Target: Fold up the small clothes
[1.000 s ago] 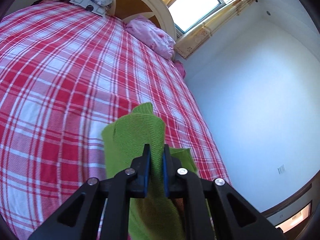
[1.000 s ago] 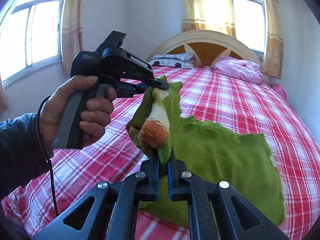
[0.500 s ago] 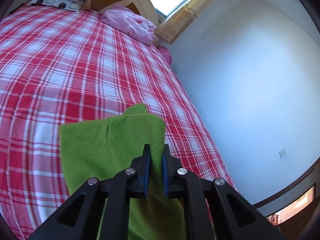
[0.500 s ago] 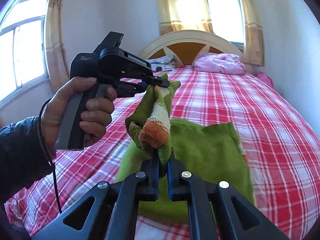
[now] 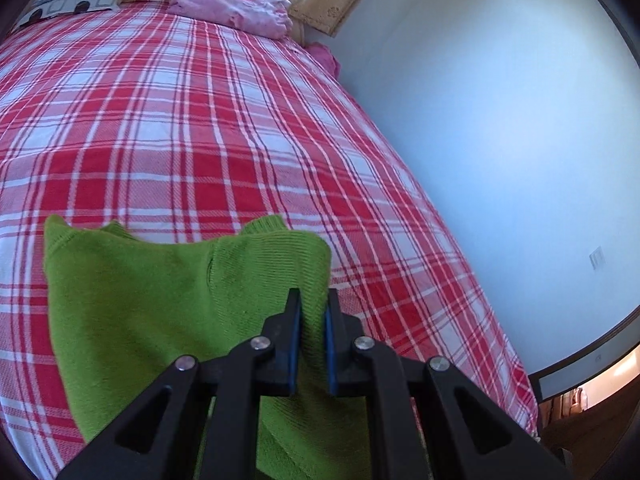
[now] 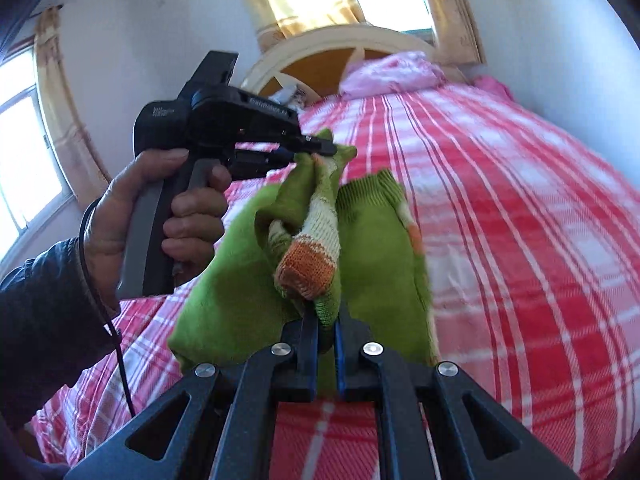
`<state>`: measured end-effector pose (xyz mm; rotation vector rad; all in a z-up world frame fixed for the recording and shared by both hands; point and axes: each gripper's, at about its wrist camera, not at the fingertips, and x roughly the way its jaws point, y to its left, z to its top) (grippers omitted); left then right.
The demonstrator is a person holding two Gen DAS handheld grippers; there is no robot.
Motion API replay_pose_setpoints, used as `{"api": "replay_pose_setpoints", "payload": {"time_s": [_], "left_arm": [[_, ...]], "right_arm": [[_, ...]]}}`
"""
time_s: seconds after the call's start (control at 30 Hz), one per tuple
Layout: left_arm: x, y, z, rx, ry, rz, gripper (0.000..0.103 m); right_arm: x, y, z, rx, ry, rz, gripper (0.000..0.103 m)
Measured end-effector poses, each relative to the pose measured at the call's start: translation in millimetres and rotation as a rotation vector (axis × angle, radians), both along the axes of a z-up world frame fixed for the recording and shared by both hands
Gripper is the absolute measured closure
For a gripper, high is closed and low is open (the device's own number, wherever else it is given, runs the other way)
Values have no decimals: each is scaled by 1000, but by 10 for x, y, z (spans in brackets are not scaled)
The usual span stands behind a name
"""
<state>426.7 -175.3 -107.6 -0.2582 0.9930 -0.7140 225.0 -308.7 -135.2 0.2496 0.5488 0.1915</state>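
Over one plaid bed (image 5: pixel 240 128), two tongs (image 5: pixel 311 308) (image 6: pixel 327 320) grip one green sweater (image 5: pixel 160 300).

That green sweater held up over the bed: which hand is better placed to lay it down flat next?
Probably the left. The left gripper pinches the green sweater by its body edge low over the plaid bed, while the right gripper holds only a bunched striped cuff.

Left claw (image 6: pixel 316 150) clamped on green knit sweater (image 5: pixel 160 312), held by left hand (image 6: pixel 160 216) wrapped round grey grip, dark sleeve (image 6: pixel 44 320) at wrist, cable hanging below. Right claw (image 6: pixel 326 322) near, fingers pinched tight on sweater's bunched striped sleeve.
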Motion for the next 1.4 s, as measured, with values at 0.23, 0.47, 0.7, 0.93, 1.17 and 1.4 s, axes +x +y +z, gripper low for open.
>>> {"api": "replay_pose_setpoints", "payload": {"time_s": [0.23, 0.47, 0.7, 0.93, 1.17, 1.4], "left_arm": [[-196, -298, 32, 134, -105, -71, 89], [-528, -125, 198, 224, -246, -80, 45], [-1066, 556, 141, 309, -382, 69, 28], [-1224, 755, -253, 287, -307, 123, 21], [-1263, 789, -382, 209, -287, 104, 14], [-1287, 861, -491, 179, -257, 120, 8]], "right_arm": [[-5, -176, -201, 115, 60, -29, 97], [-89, -330, -284, 197, 67, -67, 90], [-372, -502, -88, 199, -26, -168, 55], [104, -209, 307, 130, -53, -62, 55], [521, -392, 107, 198, 124, -121, 101], [366, -330, 99, 57, 81, -146, 99]]}}
